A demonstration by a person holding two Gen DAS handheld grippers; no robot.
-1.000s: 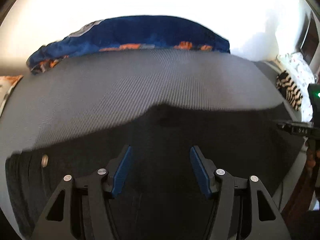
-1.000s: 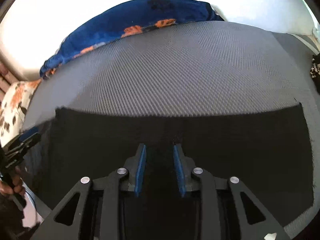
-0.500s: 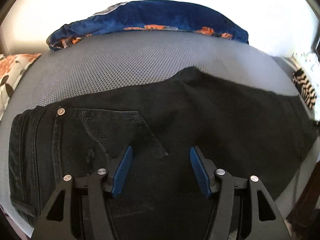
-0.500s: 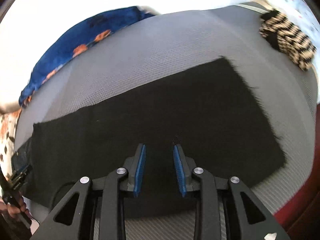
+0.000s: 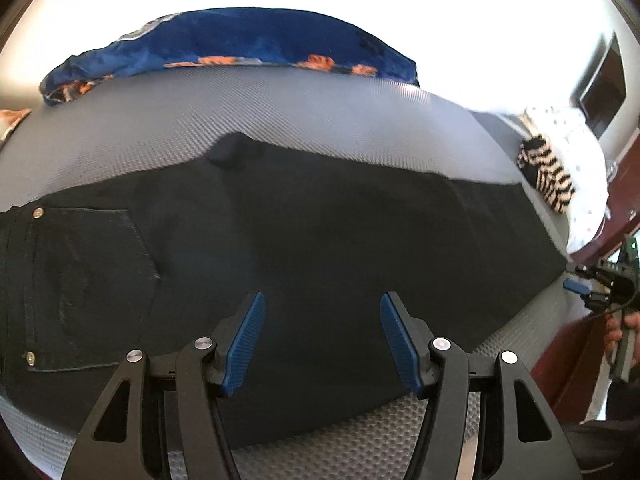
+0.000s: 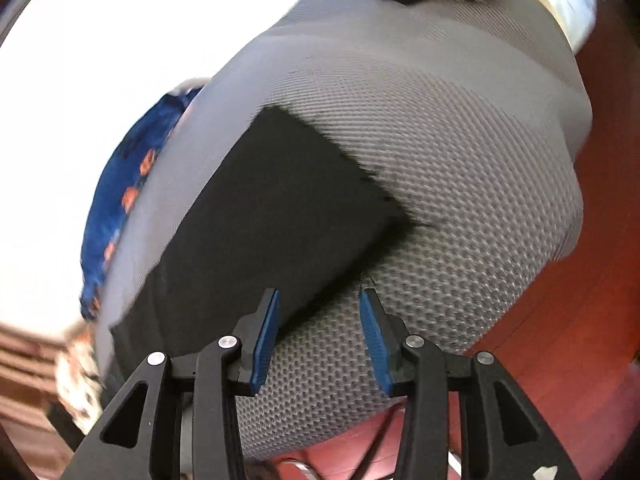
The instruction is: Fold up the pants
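The black pants (image 5: 304,248) are seen laid out flat and lengthwise on a grey mesh-textured mat (image 5: 280,120), already doubled leg on leg, with the back pocket (image 5: 88,288) and waist end at the left of the left wrist view and the leg hems (image 6: 340,168) running toward the right. The left gripper (image 5: 320,336) is held above the middle of the garment with its blue pads spread wide and nothing between them; it is released. The right gripper (image 6: 318,336) is likewise parted and empty, and is positioned over the near edge of the mat, just beside the lower corner of the frayed hem, with only one pad over the fabric; this view is blurred, so fine detail at the hem cannot be told. The lengthwise fold is judged to be finished and the crosswise fold not yet begun, so the step in hand is taken to be the approach to the hem end. For the next move, the hem corner would need to be pinched through both layers by the right gripper, and the waist area pinned or the middle steadied by the left, so that the legs can be carried over toward the pocket without the layers sliding apart. A blue patterned cloth (image 5: 224,52) and a striped item (image 5: 544,176) lie well apart from the work.
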